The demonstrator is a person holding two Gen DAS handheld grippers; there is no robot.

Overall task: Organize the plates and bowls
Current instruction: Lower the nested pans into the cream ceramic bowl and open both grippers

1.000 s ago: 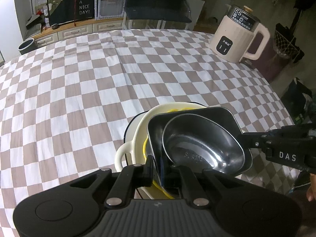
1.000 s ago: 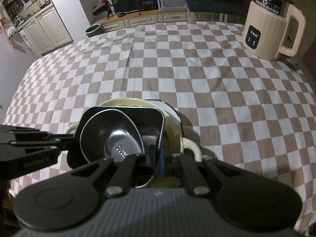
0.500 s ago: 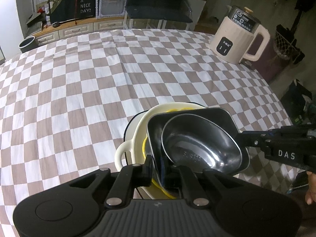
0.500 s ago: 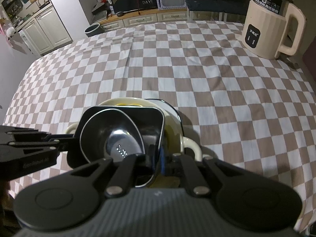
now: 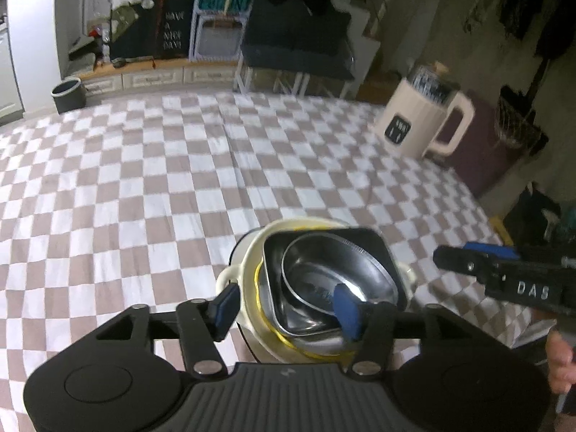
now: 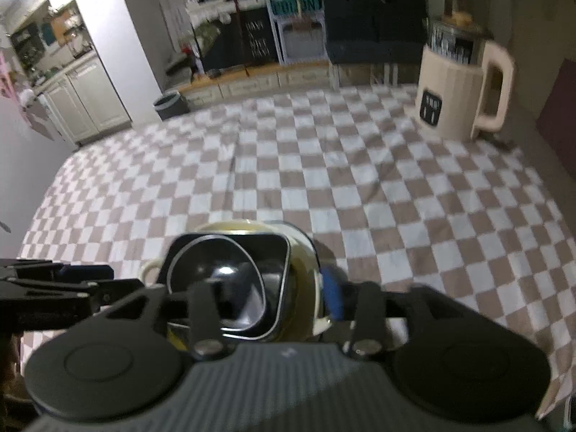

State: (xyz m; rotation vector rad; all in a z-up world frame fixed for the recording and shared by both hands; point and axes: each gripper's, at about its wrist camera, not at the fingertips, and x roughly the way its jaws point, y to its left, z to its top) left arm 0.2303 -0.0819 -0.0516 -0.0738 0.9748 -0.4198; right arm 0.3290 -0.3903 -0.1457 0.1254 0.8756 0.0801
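A stack stands on the checked tablecloth [image 5: 144, 198]: a cream two-handled bowl [image 5: 244, 280], a dark square metal dish [image 5: 363, 239] in it, and an oval steel bowl [image 5: 334, 273] on top. My left gripper [image 5: 285, 305] hovers over the stack's near side. Its jaws are opening, and its blue pads [image 5: 225, 304] are off the dish rim. In the right wrist view the same square dish [image 6: 277, 252] and oval bowl [image 6: 216, 270] lie under my right gripper [image 6: 271, 295]. It is also opening, with its pads clear of the rim. Each gripper shows in the other's view: right [image 5: 504, 273], left [image 6: 72, 280].
A cream electric kettle [image 5: 421, 122] [image 6: 457, 97] stands at the table's far right corner. A grey bin [image 5: 68, 93] sits on the floor beyond the far edge. A person's hand [image 5: 558, 363] shows at the lower right. The cloth drops off at the right edge.
Both grippers were shut on opposite rims of the square dish. Now both have let go, spread their jaws and lifted up and back from the stack.
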